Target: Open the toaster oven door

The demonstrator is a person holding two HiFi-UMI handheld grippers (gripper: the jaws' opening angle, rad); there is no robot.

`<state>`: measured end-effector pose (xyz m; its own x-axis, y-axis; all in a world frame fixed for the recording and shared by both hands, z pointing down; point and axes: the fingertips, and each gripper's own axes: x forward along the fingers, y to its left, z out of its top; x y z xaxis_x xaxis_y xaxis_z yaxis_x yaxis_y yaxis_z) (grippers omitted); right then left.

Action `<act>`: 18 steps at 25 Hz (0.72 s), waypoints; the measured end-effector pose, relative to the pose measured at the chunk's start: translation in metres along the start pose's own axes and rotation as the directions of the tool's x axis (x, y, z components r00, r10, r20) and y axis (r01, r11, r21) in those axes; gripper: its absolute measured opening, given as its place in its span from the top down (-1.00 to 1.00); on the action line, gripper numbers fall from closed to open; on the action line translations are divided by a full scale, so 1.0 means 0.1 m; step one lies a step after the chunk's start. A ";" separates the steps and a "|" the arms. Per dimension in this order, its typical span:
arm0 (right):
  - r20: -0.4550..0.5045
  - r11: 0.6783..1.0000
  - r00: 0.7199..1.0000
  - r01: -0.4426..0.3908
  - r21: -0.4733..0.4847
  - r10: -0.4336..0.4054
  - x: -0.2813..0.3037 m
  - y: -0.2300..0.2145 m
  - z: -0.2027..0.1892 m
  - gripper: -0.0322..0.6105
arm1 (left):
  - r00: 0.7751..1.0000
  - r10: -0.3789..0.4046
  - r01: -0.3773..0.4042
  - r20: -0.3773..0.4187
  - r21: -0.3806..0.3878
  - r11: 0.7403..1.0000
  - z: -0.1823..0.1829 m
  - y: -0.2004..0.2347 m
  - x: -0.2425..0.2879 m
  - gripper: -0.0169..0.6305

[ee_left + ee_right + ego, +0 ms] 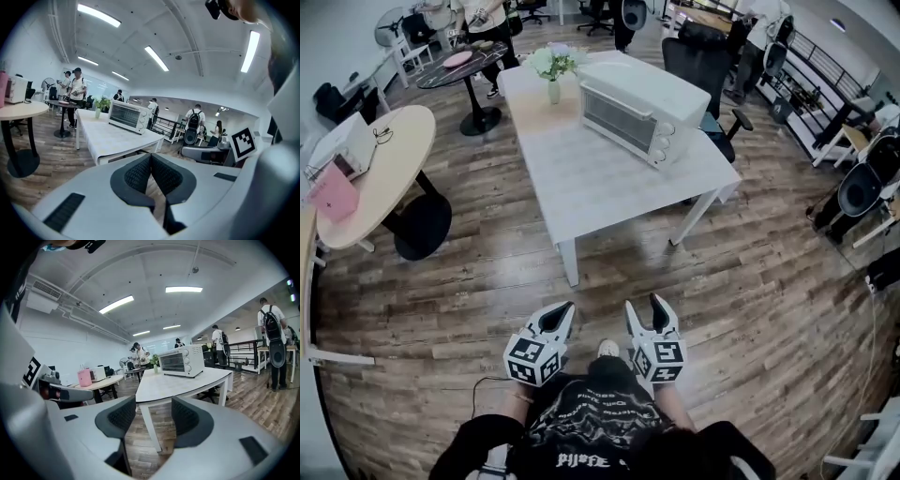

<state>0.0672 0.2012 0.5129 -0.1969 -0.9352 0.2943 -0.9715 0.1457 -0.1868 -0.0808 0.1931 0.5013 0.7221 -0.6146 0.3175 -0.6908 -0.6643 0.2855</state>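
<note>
A white toaster oven stands with its door closed on the far right part of a white table. It also shows in the left gripper view as the toaster oven and in the right gripper view as the toaster oven. Both grippers are held low near my body, well short of the table. My left gripper is shut, its pads touching with nothing between them. My right gripper stands open and holds nothing.
A vase with flowers stands at the table's far end. A round wooden table with a pink box is at the left. Office chairs sit behind the oven, and several people stand in the background.
</note>
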 end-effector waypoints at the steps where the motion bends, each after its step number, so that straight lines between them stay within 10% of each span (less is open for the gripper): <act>1: 0.005 1.000 1.000 -0.010 0.003 0.010 0.08 -0.08 0.06 0.19 | 1.000 0.002 -0.002 0.014 -0.018 1.000 0.08 0.00 0.14 0.89; 18: -0.063 0.997 0.997 -0.057 -0.045 0.054 0.90 -1.18 0.42 0.20 | 0.997 0.077 -0.075 0.018 -0.081 0.994 0.46 0.08 1.49 0.89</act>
<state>0.1694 0.0863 0.5215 -0.2567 -0.9037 0.3426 -0.9638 0.2128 -0.1609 0.0234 0.0765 0.5092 0.6676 -0.6714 0.3218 -0.7436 -0.5798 0.3329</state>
